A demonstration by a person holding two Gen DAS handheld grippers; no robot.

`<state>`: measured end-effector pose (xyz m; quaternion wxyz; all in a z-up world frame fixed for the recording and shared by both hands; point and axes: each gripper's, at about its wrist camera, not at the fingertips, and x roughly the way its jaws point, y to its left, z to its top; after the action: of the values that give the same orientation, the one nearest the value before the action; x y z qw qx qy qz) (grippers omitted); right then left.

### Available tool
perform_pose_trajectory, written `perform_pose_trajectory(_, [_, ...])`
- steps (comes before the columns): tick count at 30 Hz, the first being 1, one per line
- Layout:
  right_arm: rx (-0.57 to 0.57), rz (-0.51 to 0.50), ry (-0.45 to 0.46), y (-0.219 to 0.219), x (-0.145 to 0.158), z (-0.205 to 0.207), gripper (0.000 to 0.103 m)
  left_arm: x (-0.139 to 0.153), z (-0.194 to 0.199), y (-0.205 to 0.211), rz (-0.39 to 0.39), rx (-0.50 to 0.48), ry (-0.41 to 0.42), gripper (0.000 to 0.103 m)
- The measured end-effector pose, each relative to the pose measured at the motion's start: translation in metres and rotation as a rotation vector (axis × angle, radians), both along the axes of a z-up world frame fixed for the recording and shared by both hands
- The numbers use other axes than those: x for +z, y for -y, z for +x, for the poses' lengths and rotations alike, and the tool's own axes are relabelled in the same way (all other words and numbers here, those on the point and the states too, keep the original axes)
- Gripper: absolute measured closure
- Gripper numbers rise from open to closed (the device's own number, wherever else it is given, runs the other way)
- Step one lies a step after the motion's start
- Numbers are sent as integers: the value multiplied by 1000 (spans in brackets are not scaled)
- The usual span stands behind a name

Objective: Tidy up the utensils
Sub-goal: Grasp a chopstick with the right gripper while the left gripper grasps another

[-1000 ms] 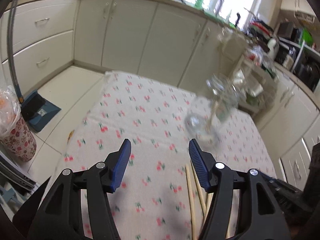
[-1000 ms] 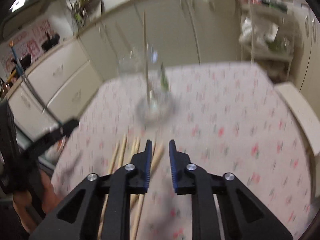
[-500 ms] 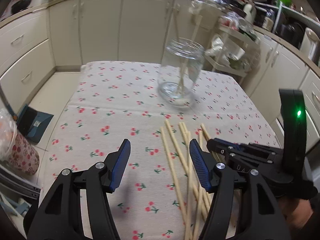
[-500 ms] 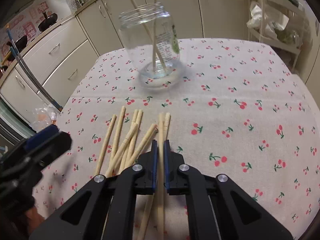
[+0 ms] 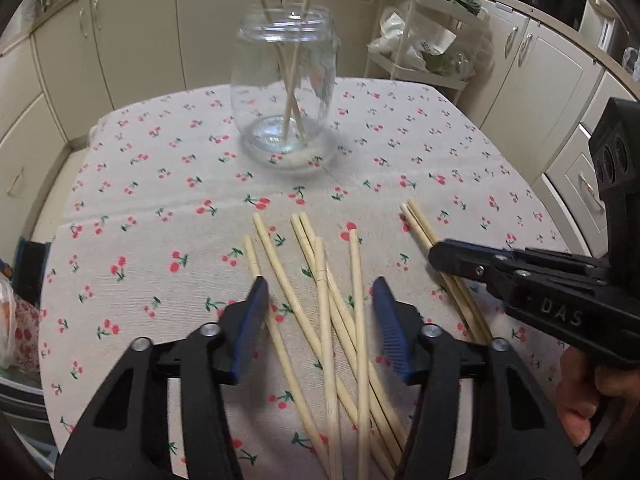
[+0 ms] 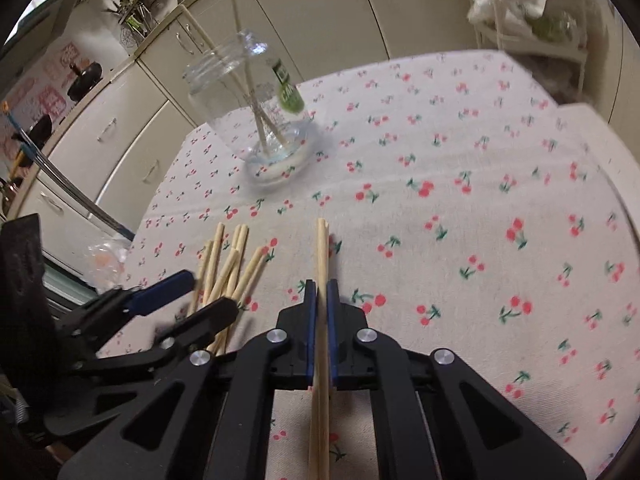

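Two chopsticks (image 6: 321, 264) sit pinched in the closed right gripper (image 6: 320, 292).

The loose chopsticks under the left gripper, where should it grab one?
Probably the outermost chopstick, mid-length, from above, pads either side: it lies flat and mostly apart on the pile's left, while the others cross. The left gripper, jaws closing, now straddles several.
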<state>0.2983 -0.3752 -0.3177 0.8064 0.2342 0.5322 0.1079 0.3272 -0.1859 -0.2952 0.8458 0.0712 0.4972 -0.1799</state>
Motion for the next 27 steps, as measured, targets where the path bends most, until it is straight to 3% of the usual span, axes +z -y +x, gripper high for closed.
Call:
perform_pose_trajectory(2, [-5,21,-3,1,-1,-1,97,-2,4,-2,-29,-7,-40,81])
perform_pose_trajectory(8, [-32,63,10,8,1,-3,97,0,9,-11,-88,-5,-82,96])
perform_pose_trajectory(18, [-50,120,-11,15,-5,-4,97,5,12,-23,-159,18,-117,98])
perform_pose_trajectory(21, [-51,137,-18,16,-6,-4,97,6,12,-26,-157,24,-116,98])
perform_pose_trajectory(23, [-41,84,1,13,-2,-5,97,6,12,-28,-133,38,-114,98])
perform_pose_trajectory(27, [-53,124,13,16,2,-6,97,8,14,-37,-160,62,-114,98])
